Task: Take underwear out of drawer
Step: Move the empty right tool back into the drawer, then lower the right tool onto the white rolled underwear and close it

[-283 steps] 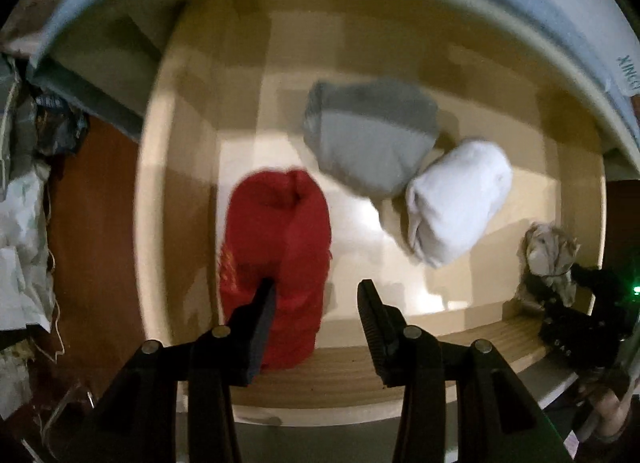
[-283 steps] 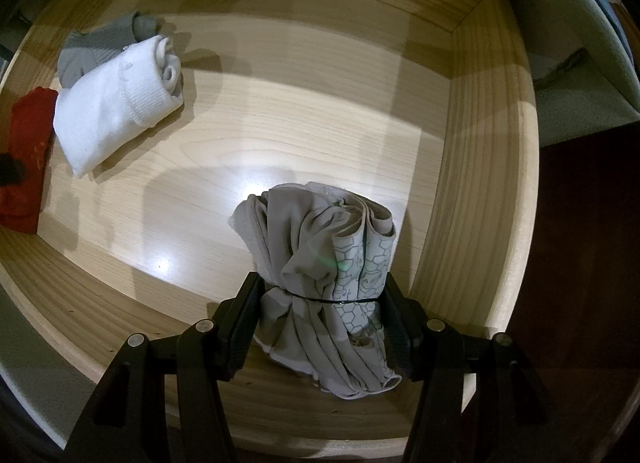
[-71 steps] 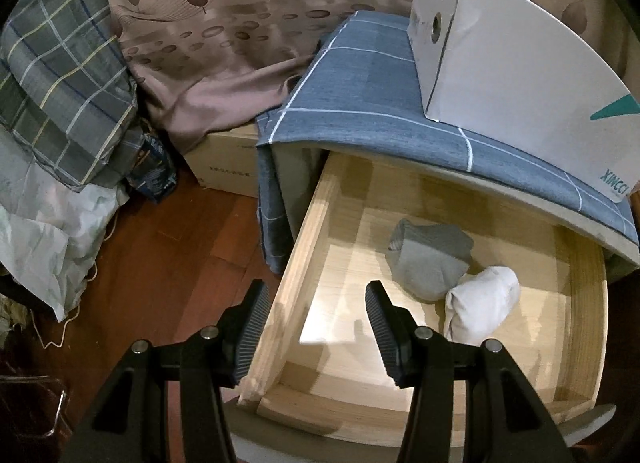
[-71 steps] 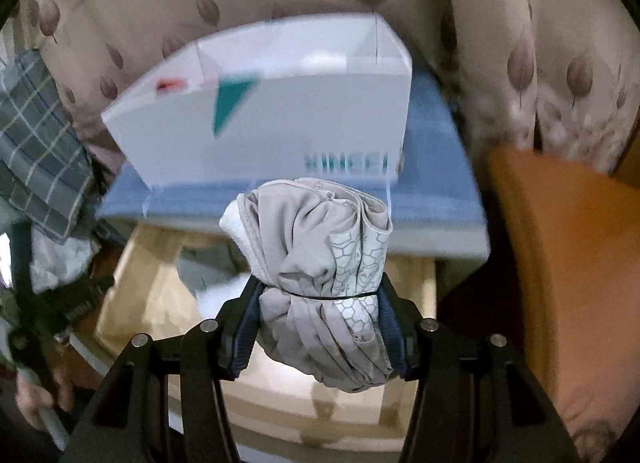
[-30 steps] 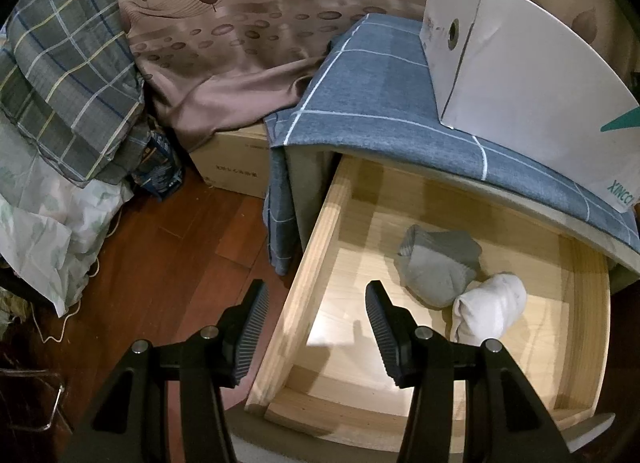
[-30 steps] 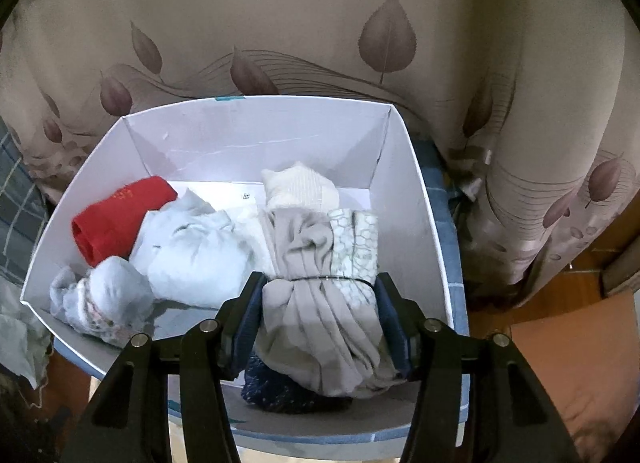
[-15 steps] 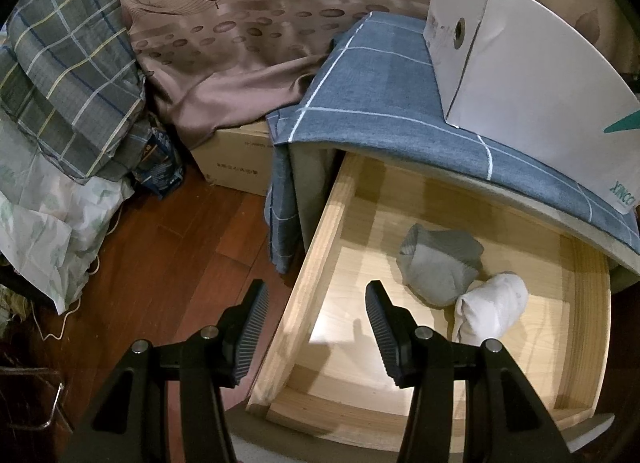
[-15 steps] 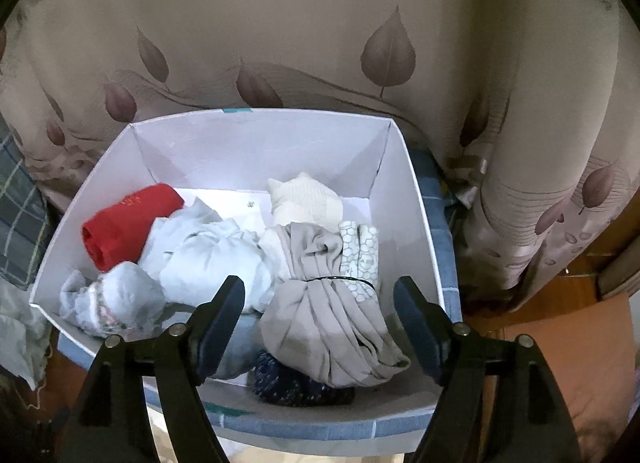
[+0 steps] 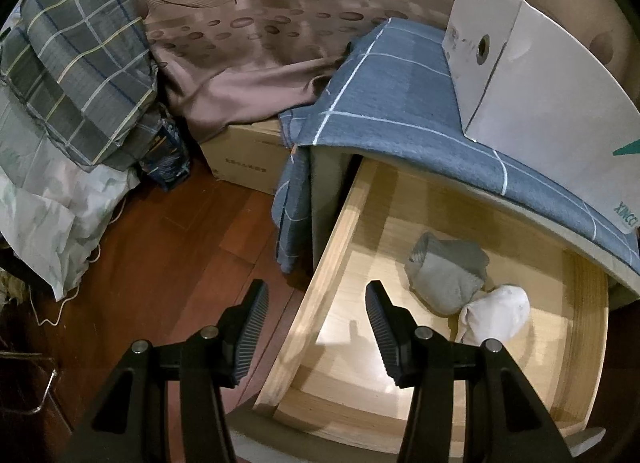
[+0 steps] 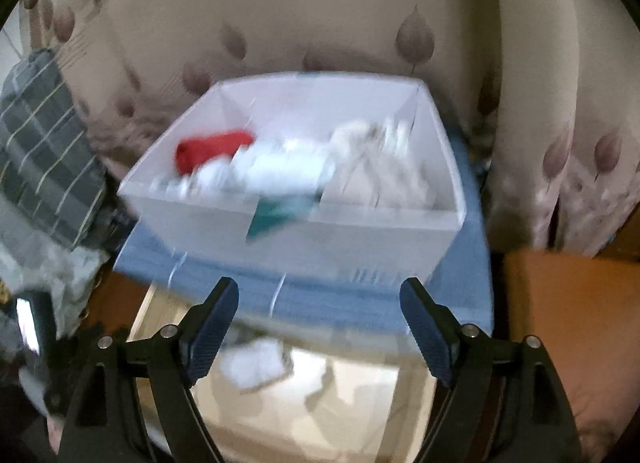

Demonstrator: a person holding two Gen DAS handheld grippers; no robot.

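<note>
Gaping empty, the right gripper [image 10: 319,305], fingers just spread, faces the white cardboard box [image 10: 304,231]; the left gripper [image 9: 316,303], fingers apart and empty, hangs above the open wooden drawer [image 9: 340,239].

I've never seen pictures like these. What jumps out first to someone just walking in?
Probably the open wooden drawer, pale against the dark floor, with a grey bundle and a white bundle touching near its back right. Above it, a white box sits on a blue checked cloth, heaped with clothes, a red roll brightest at its left. Black gripper fingers frame the bottom of each view.
</note>
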